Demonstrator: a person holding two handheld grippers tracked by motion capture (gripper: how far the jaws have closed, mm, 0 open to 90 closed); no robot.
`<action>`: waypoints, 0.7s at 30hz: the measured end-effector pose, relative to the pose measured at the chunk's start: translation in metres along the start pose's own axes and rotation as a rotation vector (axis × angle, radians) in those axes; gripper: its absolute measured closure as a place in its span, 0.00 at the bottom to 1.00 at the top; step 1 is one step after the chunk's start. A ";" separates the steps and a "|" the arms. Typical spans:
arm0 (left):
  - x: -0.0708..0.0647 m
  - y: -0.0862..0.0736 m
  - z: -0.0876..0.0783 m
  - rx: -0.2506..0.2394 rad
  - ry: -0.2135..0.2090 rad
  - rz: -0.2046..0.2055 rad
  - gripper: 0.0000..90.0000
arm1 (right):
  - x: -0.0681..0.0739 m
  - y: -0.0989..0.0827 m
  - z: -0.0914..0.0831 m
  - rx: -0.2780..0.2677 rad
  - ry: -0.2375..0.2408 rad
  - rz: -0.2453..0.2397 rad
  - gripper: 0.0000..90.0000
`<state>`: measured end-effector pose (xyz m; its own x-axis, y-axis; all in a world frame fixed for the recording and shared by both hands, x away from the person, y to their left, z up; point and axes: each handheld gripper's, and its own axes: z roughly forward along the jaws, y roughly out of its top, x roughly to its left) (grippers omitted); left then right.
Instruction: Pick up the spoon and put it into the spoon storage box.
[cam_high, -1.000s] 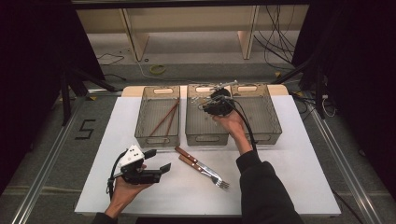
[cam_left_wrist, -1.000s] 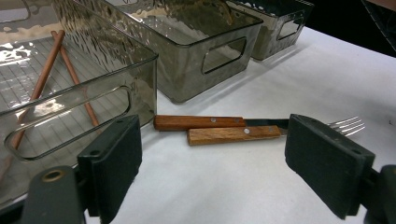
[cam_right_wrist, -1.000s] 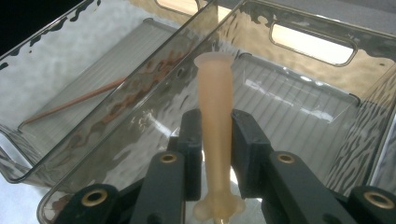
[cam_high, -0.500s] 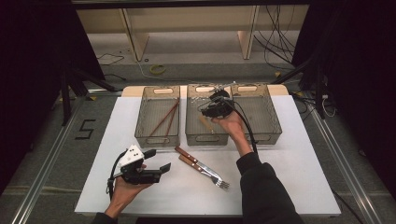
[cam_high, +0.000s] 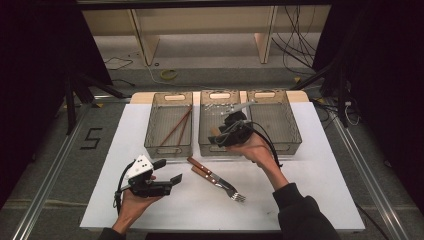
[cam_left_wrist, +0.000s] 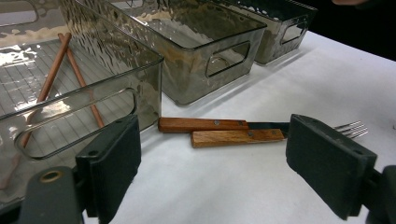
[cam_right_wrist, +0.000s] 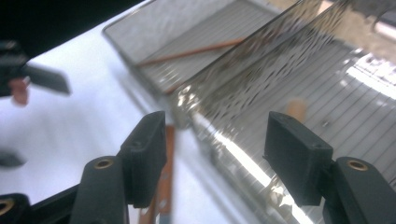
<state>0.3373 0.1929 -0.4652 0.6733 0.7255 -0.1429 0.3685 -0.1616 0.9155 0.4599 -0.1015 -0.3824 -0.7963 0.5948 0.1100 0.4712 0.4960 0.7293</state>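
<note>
Here the right gripper (cam_high: 216, 137), jaws just opening with nothing between them, hangs over the middle tray's (cam_high: 207, 148) near wall; left gripper (cam_high: 169, 172) gapes empty beside the forks (cam_high: 216, 177).

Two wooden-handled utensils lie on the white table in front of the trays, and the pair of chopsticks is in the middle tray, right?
Not quite. The utensils lie as stated, but the chopsticks are in the left tray, not the middle one; the high view shows this.
</note>
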 end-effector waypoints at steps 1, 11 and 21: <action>0.000 0.000 0.000 -0.001 0.001 0.000 0.19 | 0.003 -0.004 -0.001 0.004 0.010 -0.003 0.44; 0.000 0.000 0.000 -0.003 -0.001 -0.002 0.19 | 0.023 -0.035 0.000 0.031 0.047 -0.025 0.43; 0.000 0.000 0.000 -0.004 -0.005 0.001 0.19 | 0.033 -0.051 0.008 0.079 0.070 -0.038 0.43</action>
<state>0.3370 0.1929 -0.4647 0.6770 0.7217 -0.1442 0.3654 -0.1596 0.9171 0.4128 -0.1020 -0.4218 -0.8375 0.5303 0.1319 0.4661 0.5672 0.6790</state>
